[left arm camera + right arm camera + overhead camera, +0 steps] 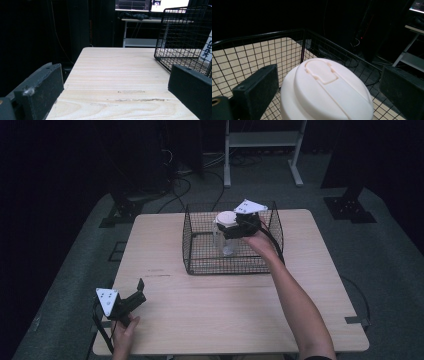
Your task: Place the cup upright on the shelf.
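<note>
Two grippers, right gripper [239, 226] around jug lid [327, 92]

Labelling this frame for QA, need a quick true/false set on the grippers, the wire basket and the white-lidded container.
1. The clear container with a white lid stands inside the black wire basket. True.
2. The right gripper is clamped shut on the lid. False: its black jaws stand apart on either side of the lid, not touching it.
3. The left gripper is over the near left part of the light wooden table, away from the basket. True.
4. The left gripper holds a small object. False: its jaws are open with only bare tabletop between them.
5. The basket lies tipped on its side. False: it sits upright, open top up.
</note>
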A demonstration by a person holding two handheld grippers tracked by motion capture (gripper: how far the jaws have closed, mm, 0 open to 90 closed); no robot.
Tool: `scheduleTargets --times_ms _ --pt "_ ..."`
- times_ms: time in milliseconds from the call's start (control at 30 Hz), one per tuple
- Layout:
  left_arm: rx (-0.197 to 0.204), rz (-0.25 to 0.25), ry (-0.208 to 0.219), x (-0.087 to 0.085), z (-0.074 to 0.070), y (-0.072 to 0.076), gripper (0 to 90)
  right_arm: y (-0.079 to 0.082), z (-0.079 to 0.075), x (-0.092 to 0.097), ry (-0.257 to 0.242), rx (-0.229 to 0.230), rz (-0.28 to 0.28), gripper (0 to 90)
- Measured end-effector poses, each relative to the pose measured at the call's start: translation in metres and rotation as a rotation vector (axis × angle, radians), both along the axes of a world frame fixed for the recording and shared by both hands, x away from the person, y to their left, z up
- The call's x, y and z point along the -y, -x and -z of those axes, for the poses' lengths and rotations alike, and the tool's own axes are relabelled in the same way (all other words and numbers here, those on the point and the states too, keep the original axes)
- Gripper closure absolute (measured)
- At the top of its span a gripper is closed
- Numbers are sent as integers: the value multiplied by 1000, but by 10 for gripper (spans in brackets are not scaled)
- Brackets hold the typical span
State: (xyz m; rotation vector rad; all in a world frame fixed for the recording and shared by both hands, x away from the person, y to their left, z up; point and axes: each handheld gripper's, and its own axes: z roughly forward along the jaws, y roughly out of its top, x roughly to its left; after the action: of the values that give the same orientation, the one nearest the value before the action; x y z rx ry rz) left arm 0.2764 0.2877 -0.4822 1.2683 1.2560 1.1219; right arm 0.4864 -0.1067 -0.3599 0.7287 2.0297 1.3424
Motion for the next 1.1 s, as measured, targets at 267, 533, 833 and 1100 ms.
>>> scheduleTargets --times_ms 267,533,833,1100 --pt "1 -1 2 0 0 0 0 3 -6 5 -6 6 3 20" --pt "2 1 2 0 0 0 0 9 -14 11 -17 15 4 21" --pt "3 2 2 0 0 1 0 16 -21 15 -17 22 7 21" --pt "3 2 0 0 0 1 0 20 -27 20 -20 29 11 21"
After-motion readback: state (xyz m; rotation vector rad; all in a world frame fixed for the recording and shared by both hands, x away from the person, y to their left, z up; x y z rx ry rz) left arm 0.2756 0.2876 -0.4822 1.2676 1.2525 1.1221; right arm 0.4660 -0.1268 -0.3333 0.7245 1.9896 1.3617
